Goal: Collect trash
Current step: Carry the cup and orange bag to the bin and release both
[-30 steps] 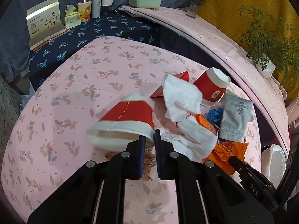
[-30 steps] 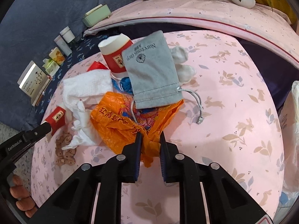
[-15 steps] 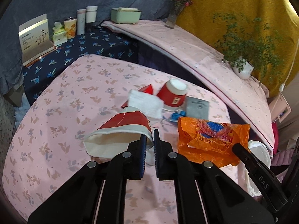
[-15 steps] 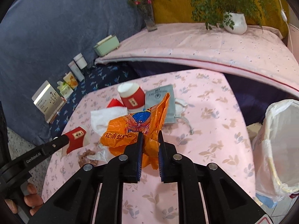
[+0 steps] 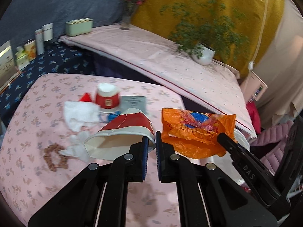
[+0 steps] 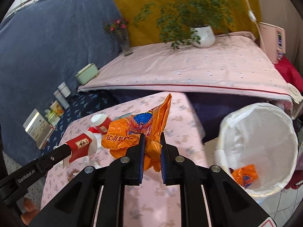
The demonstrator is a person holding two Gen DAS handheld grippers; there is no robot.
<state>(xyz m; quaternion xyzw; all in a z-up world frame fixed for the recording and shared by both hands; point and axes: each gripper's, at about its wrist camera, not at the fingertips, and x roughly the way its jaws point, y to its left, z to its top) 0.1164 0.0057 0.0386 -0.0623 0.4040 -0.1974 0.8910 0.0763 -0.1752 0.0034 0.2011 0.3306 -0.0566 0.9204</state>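
My left gripper (image 5: 151, 143) is shut on the rim of a crushed red-and-white paper cup (image 5: 123, 132) and holds it above the pink table; the cup also shows in the right wrist view (image 6: 81, 146). My right gripper (image 6: 152, 141) is shut on an orange plastic bag (image 6: 140, 128), lifted off the table; the bag hangs at the right in the left wrist view (image 5: 197, 130). A white-lined trash bin (image 6: 259, 132) stands on the floor to the right, with an orange wrapper (image 6: 245, 175) inside.
On the pink table (image 5: 37, 170) lie white tissues (image 5: 79, 117), a second red cup (image 5: 107, 98) upside down, a grey pouch (image 5: 133, 102), a blue item (image 5: 112, 116) and brown crumbs (image 5: 55, 157). A potted plant (image 6: 202, 36) stands on the bed behind.
Both grippers have risen and swung right with the cup and the orange bag. The trash bin now fills more of the right wrist view.
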